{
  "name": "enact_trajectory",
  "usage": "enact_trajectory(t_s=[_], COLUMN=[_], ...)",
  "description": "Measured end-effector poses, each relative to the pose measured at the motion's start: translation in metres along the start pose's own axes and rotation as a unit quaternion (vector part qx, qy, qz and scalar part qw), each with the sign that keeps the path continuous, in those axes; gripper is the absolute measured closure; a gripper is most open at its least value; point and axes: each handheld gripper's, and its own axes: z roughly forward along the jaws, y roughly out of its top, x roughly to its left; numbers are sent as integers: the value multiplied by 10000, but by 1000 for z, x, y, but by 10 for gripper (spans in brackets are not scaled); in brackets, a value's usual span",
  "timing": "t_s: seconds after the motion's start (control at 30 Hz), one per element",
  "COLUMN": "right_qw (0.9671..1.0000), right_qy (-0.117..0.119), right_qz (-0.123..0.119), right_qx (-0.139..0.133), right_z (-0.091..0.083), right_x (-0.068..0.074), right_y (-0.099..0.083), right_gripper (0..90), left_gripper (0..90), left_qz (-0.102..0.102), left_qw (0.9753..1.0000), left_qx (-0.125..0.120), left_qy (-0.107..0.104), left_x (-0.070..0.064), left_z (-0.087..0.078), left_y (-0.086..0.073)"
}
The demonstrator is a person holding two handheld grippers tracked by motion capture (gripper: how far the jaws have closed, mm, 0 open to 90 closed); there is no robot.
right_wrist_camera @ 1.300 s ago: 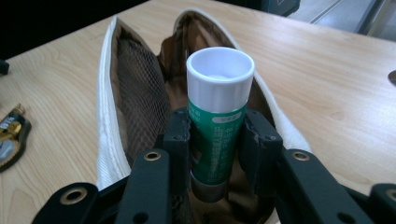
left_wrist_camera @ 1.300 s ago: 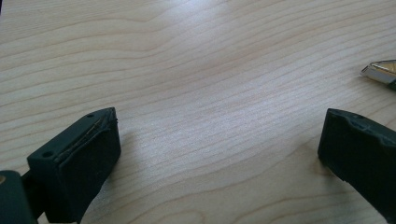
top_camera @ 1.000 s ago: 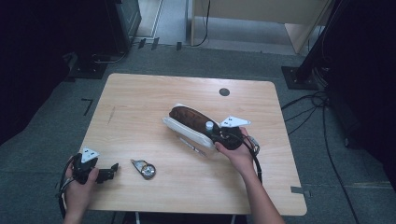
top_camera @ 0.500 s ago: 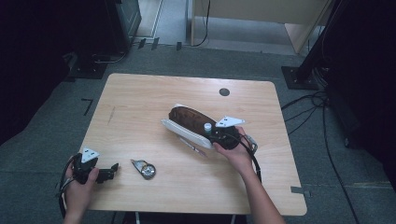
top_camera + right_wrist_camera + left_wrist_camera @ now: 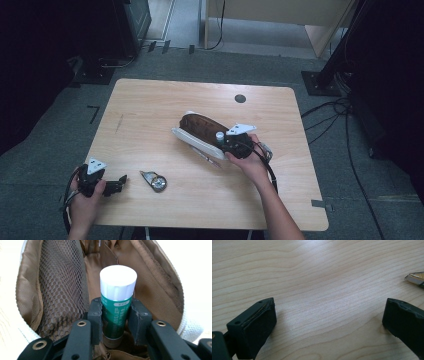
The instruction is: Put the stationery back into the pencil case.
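A white pouch point(image 5: 196, 141) with a brown lining point(image 5: 62, 285) lies open near the middle of the table. My right gripper point(image 5: 223, 141) is at its near end, shut on a green tube with a white cap point(image 5: 116, 307); the cap point(image 5: 219, 135) points into the pouch's opening. A mesh pocket point(image 5: 60, 290) lines one inner wall. My left gripper point(image 5: 119, 184) rests low at the table's front left corner, open, with bare wood between its fingers point(image 5: 253, 327). A small metal object point(image 5: 156, 181) lies on the table just right of it, its edge point(image 5: 415, 278) visible at the far right of the left gripper view.
The wooden table point(image 5: 150, 110) has a dark round grommet point(image 5: 240, 98) at the back right. Black equipment stands on the floor point(image 5: 125, 30) behind the table, and cables point(image 5: 340, 110) lie on the floor to the right.
My right gripper has carried the tube a little left and toward the pouch's opening. The left gripper has stayed put.
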Motion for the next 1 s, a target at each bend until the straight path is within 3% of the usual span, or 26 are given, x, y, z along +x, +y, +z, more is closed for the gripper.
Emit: enact_trajectory(t_s=[0.2, 0.43, 0.57, 1.0], right_qw=[9995, 9992, 9992, 9991], right_qy=[-102, -117, -41, -77], right_qz=[82, 88, -54, 26], right_qx=[298, 377, 395, 421], right_z=[-8, -13, -8, 6], right_x=[-5, -10, -6, -4], right_y=[4, 2, 5, 9], right_gripper=[664, 663, 662, 659], left_gripper=[0, 0, 0, 0], left_qz=[-4, -1, -1, -10], left_qw=[10000, 10000, 10000, 10000], left_qx=[-6, -1, -2, -12], left_qy=[1, 2, 2, 0], left_x=[0, 0, 0, 0], left_z=[0, 0, 0, 0], left_y=[0, 0, 0, 0])
